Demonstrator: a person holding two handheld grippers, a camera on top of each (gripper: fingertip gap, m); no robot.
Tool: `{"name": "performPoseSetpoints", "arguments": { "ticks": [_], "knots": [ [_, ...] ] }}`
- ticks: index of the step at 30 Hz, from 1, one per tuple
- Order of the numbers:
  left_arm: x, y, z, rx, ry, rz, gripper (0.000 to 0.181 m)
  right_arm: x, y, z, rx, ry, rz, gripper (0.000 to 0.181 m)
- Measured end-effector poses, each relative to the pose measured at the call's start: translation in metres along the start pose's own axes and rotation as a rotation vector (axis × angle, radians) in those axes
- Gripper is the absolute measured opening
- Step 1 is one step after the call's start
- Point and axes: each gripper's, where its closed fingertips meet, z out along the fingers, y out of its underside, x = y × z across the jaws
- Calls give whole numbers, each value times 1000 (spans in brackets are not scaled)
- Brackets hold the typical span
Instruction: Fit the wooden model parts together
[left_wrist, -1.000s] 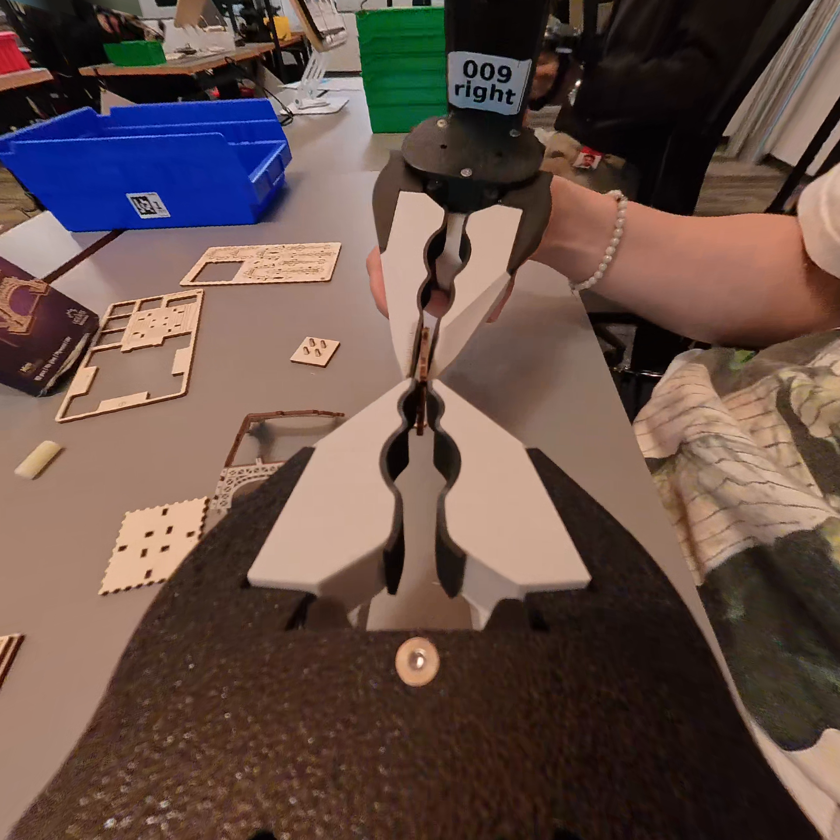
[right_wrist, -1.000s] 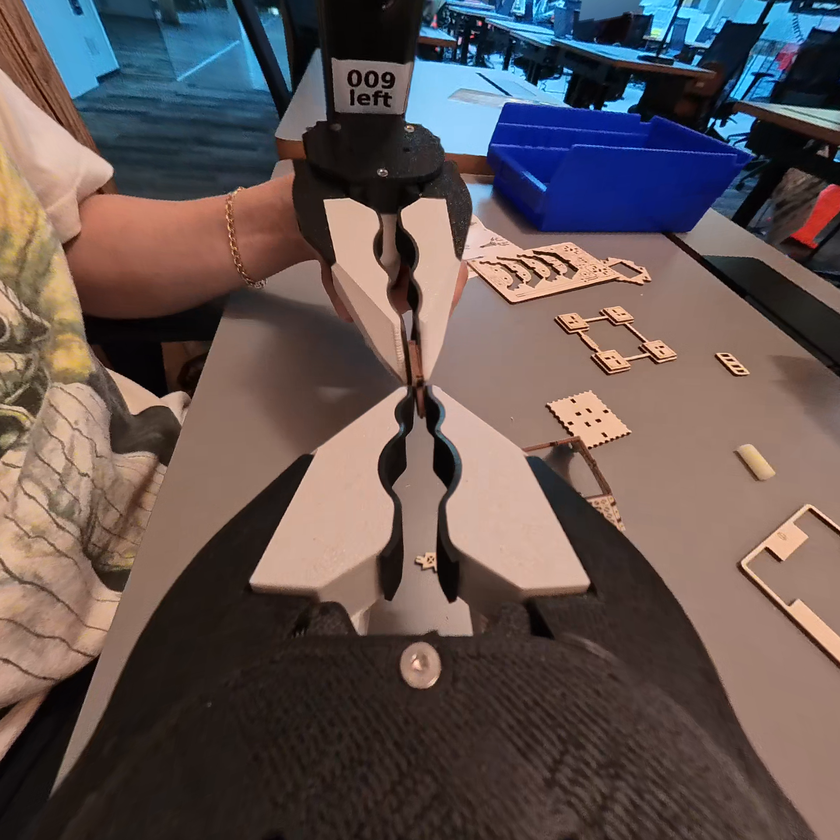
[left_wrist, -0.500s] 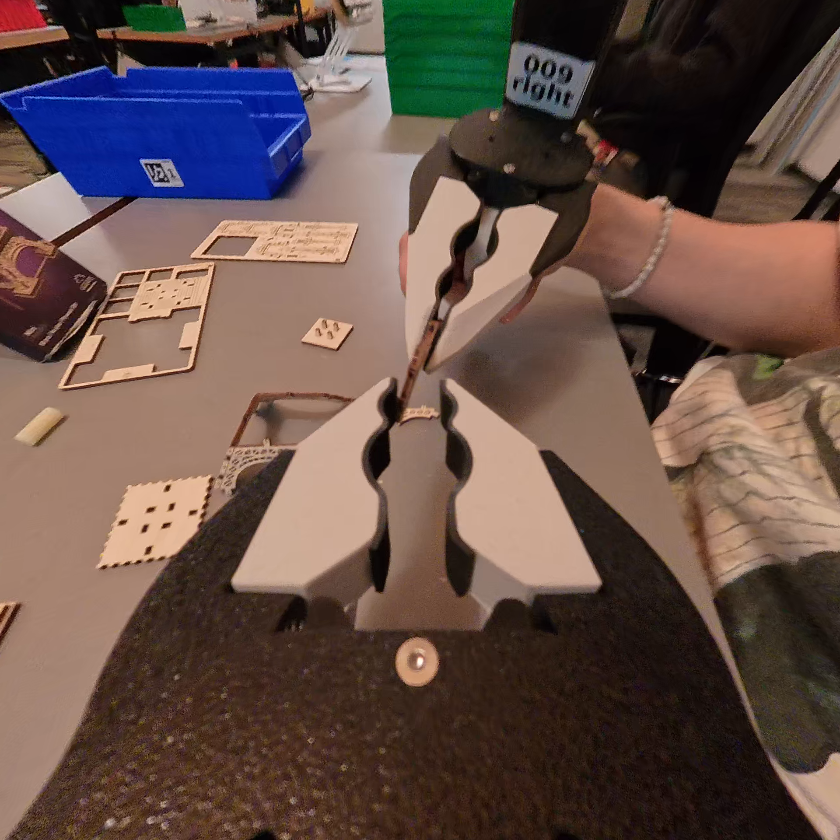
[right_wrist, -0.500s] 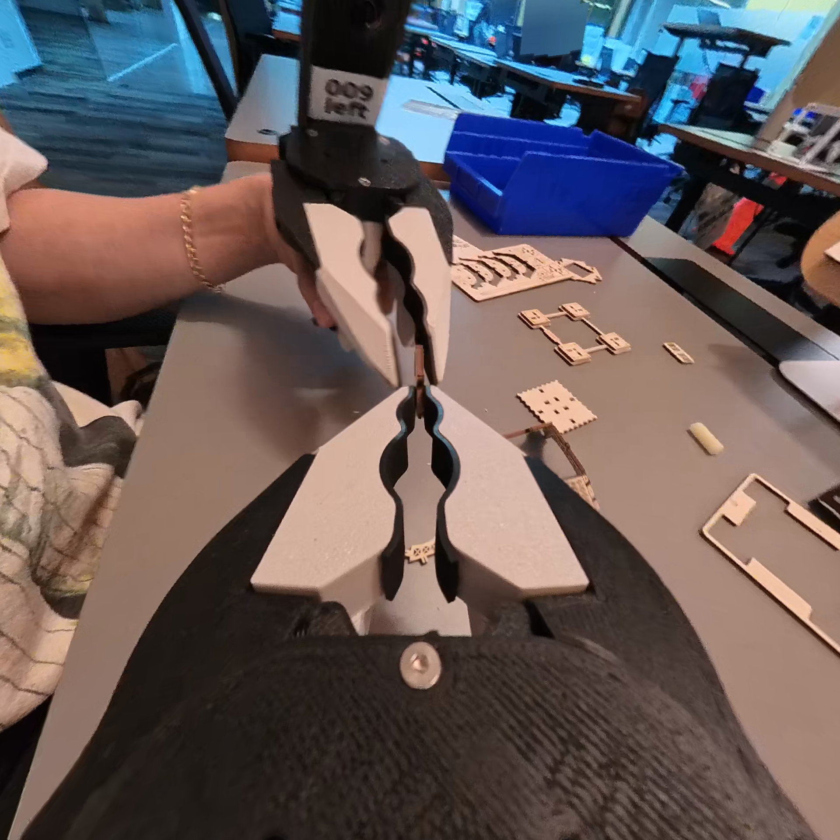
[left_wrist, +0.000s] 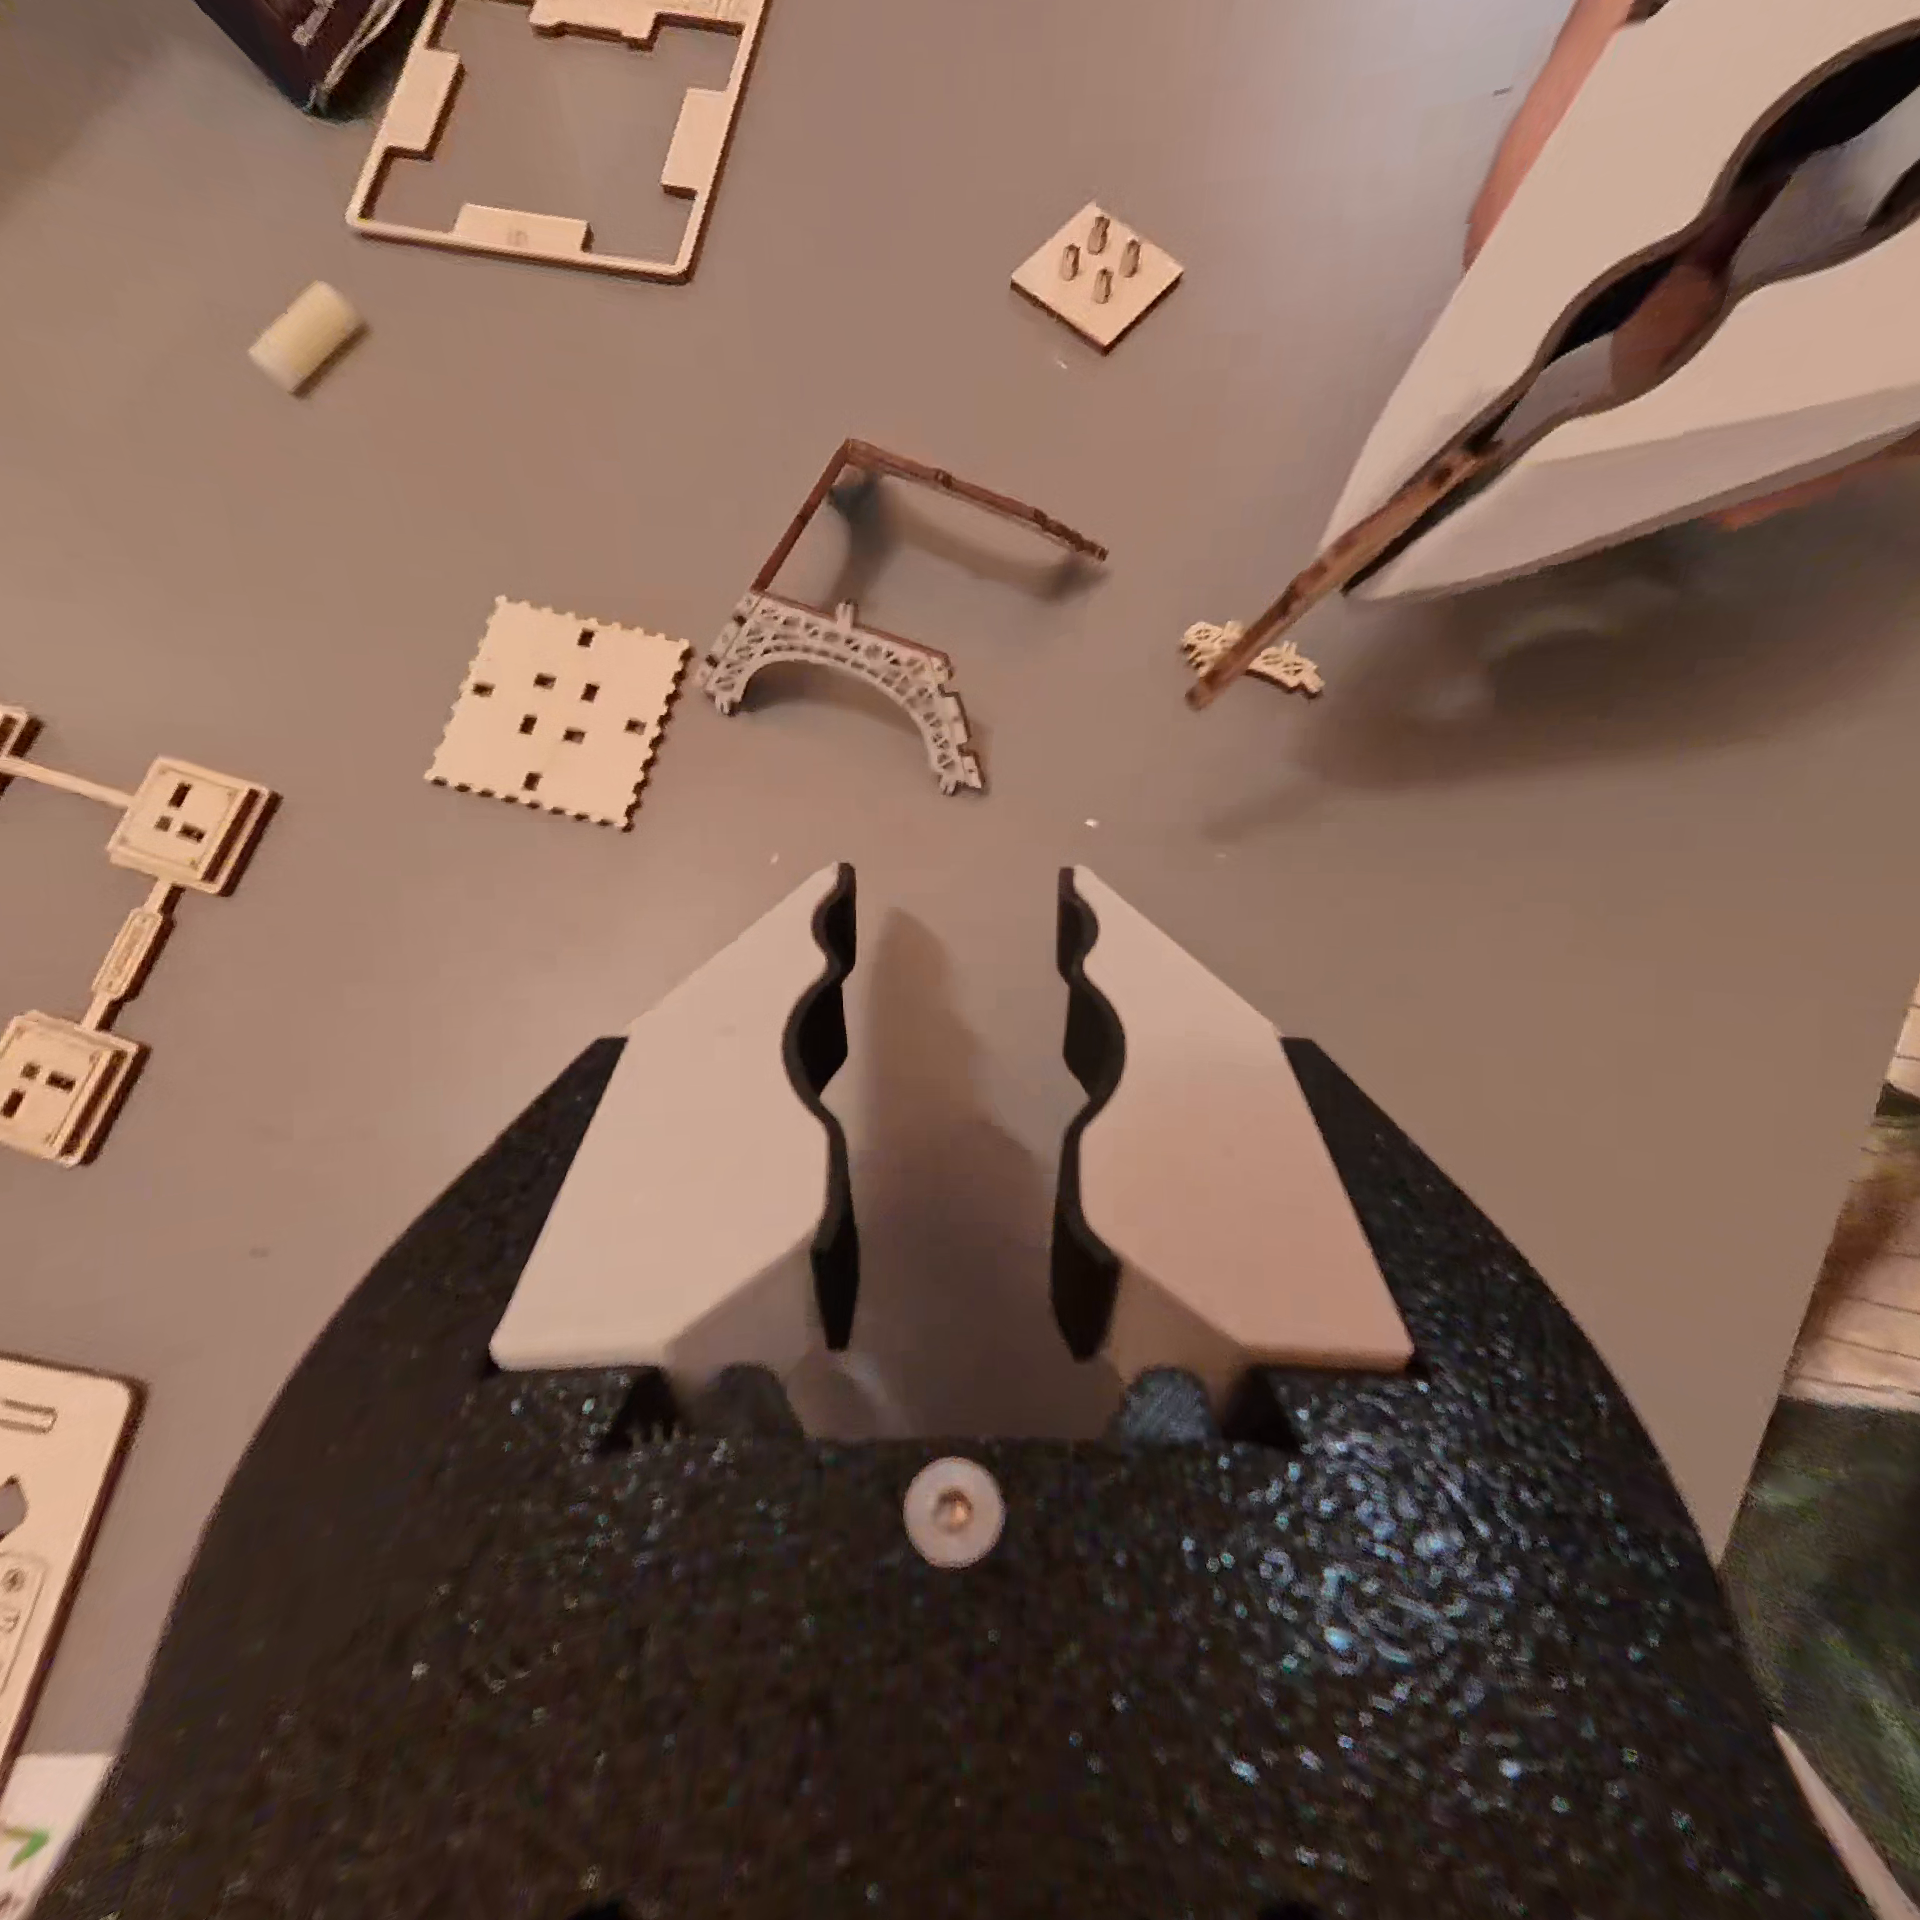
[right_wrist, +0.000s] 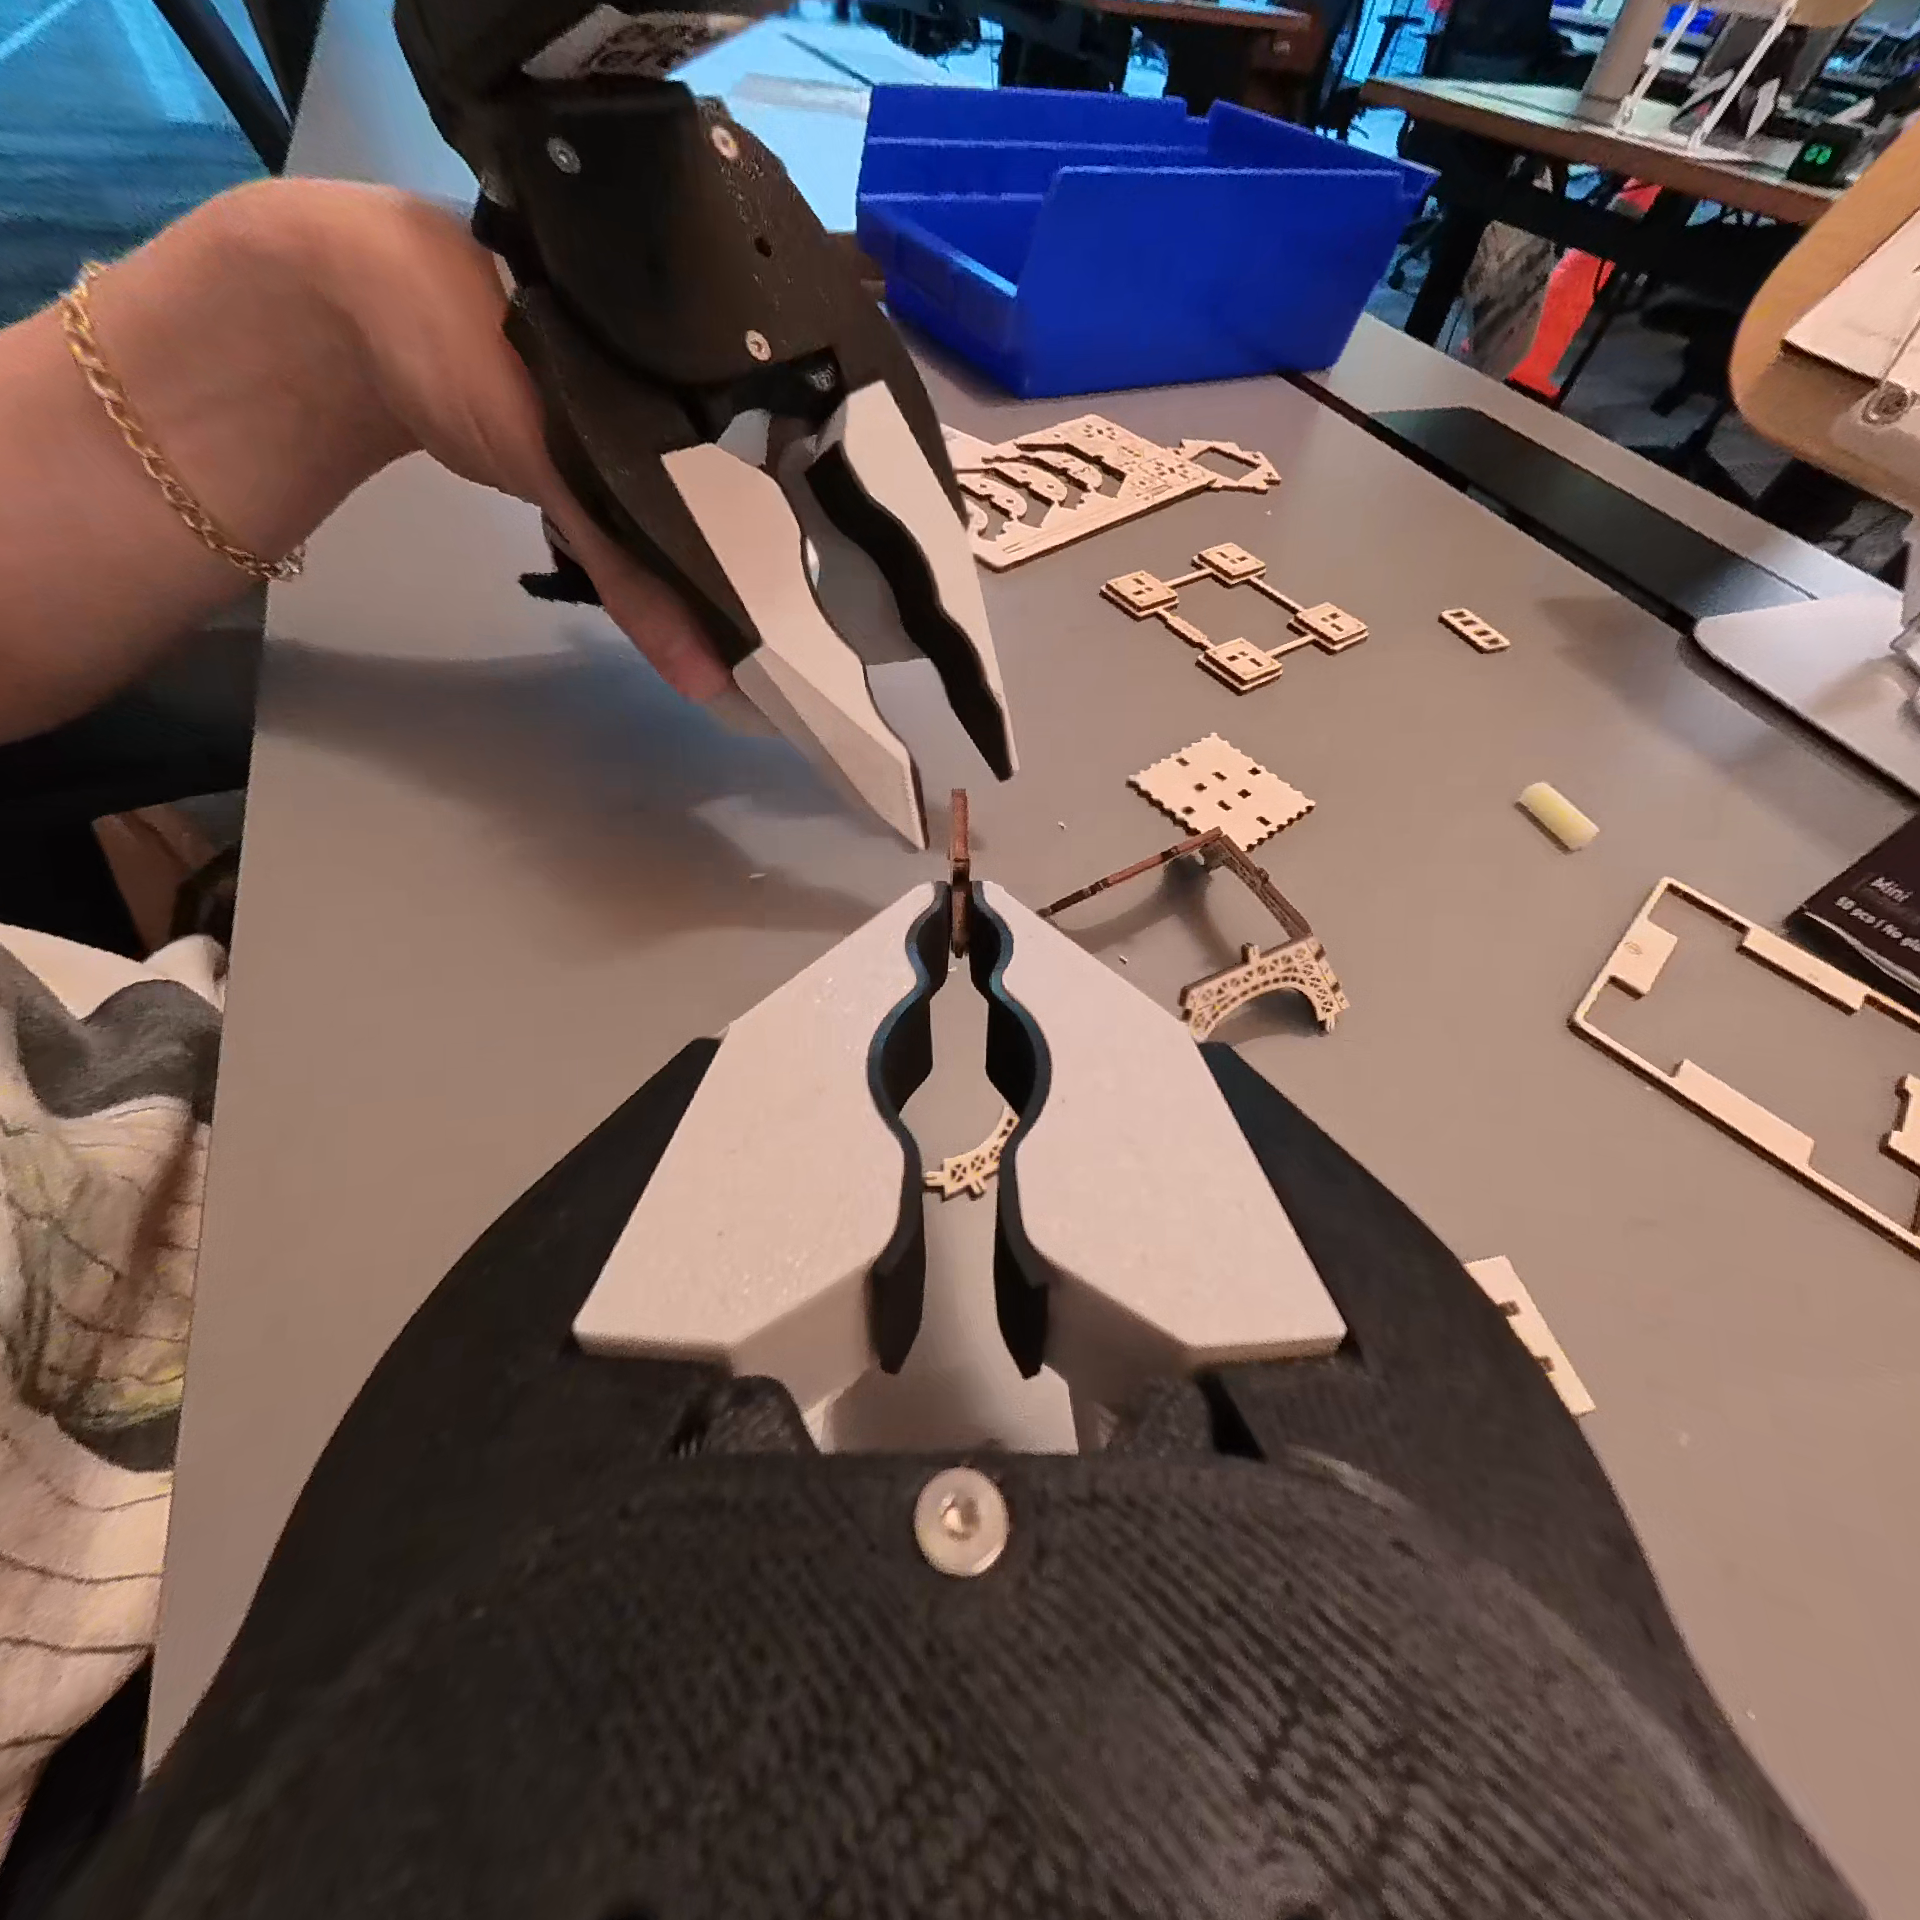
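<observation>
Right gripper (right_wrist: 958, 894) pinches a thin wooden strip (right_wrist: 957, 852) edge-on at its tips. Left gripper (left_wrist: 956, 883) is spread, empty, above the table (left_wrist: 1455, 935). Arch assembly (left_wrist: 852, 665) lies at 11 o'clock from its tips, small lattice bit (left_wrist: 1252, 655) at 1 o'clock. Best to grab the arch low and keep the strip square to its slot.

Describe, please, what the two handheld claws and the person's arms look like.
Both the left claw and the right claw have pale grey wedge fingers with wavy black inner pads on speckled black bodies. A gold chain bracelet circles the left wrist; a pale patterned shirt shows.
</observation>
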Motion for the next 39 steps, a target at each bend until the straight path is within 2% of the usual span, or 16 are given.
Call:
{"name": "performPoseSetpoints", "arguments": {
  "ticks": [7, 13, 17, 22, 30, 39],
  "knots": [
    [9, -12, 20, 62, -20, 44, 37, 19, 18, 14, -138, 102, 107, 0],
    [3, -9, 33, 54, -75, 77, 36, 21, 27, 26, -200, 59, 293, 0],
    [-2, -10, 36, 64, -125, 159, 35, 24, 35, 30, -254, 32, 394, 0],
    [1, -12, 36, 80, -106, 197, 32, 24, 38, 35, -336, -15, 419, 0],
    [-6, -16, 35, 99, -141, 193, 31, 27, 38, 45, -358, -37, 474, 0],
    [-14, -14, 37, 69, -208, 187, 20, 28, 39, 49, -377, -36, 532, 0]
  ]
}}
